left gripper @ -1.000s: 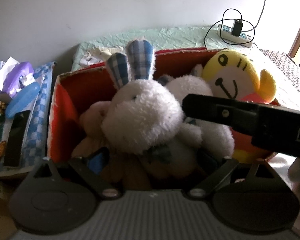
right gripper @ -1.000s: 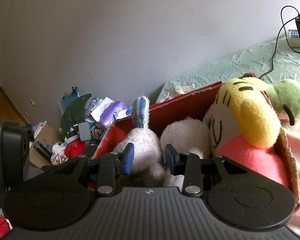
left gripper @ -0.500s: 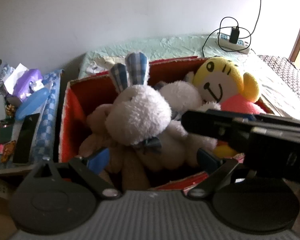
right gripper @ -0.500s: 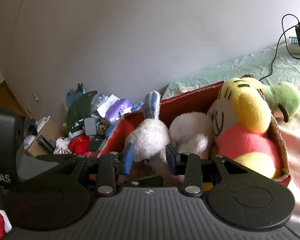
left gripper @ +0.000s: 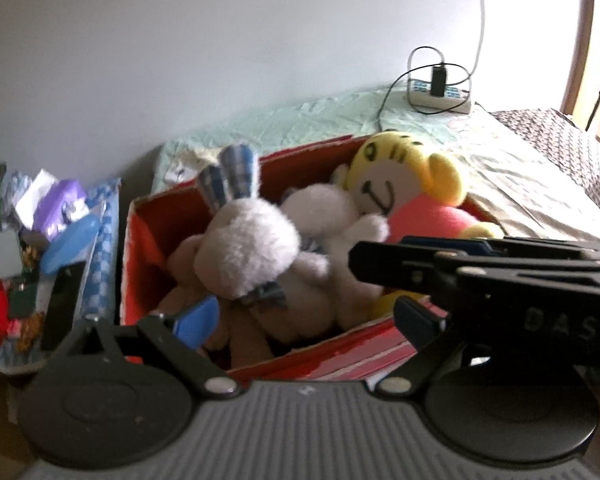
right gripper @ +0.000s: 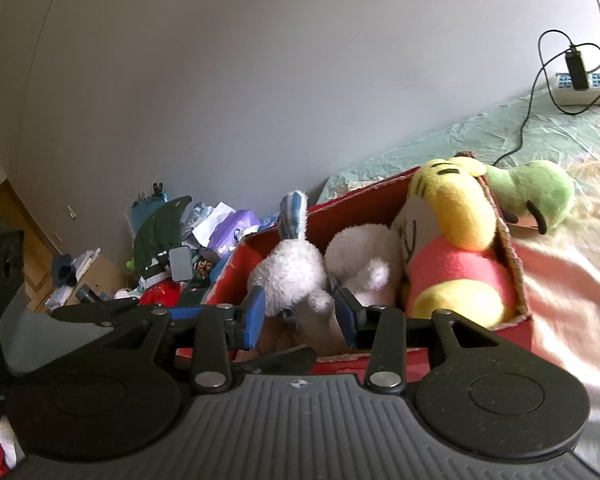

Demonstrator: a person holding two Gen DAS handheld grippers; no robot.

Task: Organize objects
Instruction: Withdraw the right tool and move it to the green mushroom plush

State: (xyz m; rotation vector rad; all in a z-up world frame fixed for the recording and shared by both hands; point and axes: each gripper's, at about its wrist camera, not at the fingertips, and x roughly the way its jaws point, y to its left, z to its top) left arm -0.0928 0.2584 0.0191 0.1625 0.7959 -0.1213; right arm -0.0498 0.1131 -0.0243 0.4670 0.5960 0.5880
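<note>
Nearest us, the left tongs [left gripper: 306,314] stand wide apart and hold nothing; the blue pads frame the near rim of the red cardboard box [left gripper: 140,240] without touching it. The right tongs [right gripper: 300,314], seen in the left view as a black bar crossing from the right, have just been opening; through their own camera the white rabbit plush [right gripper: 288,276] shows in the gap, but the pads do not appear to press on it. Compared with a second ago, both tongs have drawn back from the box and more of its striped front wall shows, so we judge the rabbit released and this placement finished.

Just beyond the tongs, inside the box, the rabbit is fluffy, round-headed, with blue checked fabric ears [left gripper: 230,174]; it lies on a tan plush [left gripper: 188,256]. Behind it sits a white rounded plush [left gripper: 320,212], and to the right a smooth yellow tiger doll [left gripper: 400,168] in a pink fleece top.

Farther right, outside the box, a green plush [right gripper: 540,192] rests on the crinkled bed sheet [right gripper: 440,152]. A power strip [left gripper: 440,94] lies farthest off.
</note>
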